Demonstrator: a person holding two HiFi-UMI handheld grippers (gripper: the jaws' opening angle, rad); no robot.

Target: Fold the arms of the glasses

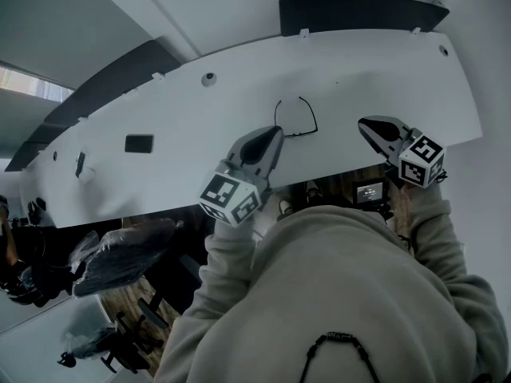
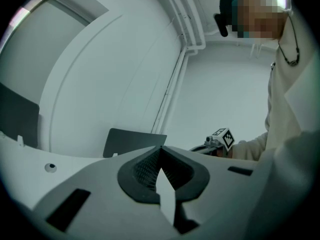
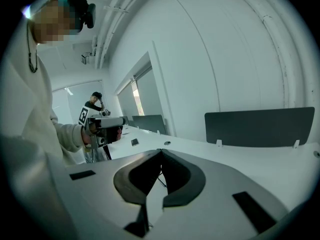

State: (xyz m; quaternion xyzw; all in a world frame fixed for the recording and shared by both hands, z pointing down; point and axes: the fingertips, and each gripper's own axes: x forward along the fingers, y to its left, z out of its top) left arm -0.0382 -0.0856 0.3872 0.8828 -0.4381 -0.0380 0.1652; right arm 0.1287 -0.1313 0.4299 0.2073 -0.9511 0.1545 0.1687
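A pair of thin black wire glasses (image 1: 310,116) lies on the white table (image 1: 184,134) with both arms spread open. My left gripper (image 1: 276,133) is shut and empty, its tip just to the near left of the glasses. My right gripper (image 1: 363,123) is also shut and empty, off to the right of the glasses and apart from them. In the left gripper view the jaws (image 2: 161,150) meet with nothing between them, and the right gripper's marker cube (image 2: 223,137) shows beyond. In the right gripper view the jaws (image 3: 161,152) are together too.
A flat black object (image 1: 139,143) and a smaller dark one (image 1: 80,163) lie at the table's left. A dark divider panel (image 1: 359,10) stands along the far edge. A plastic-wrapped chair (image 1: 120,254) sits below the near edge. Another person (image 3: 95,101) stands far off.
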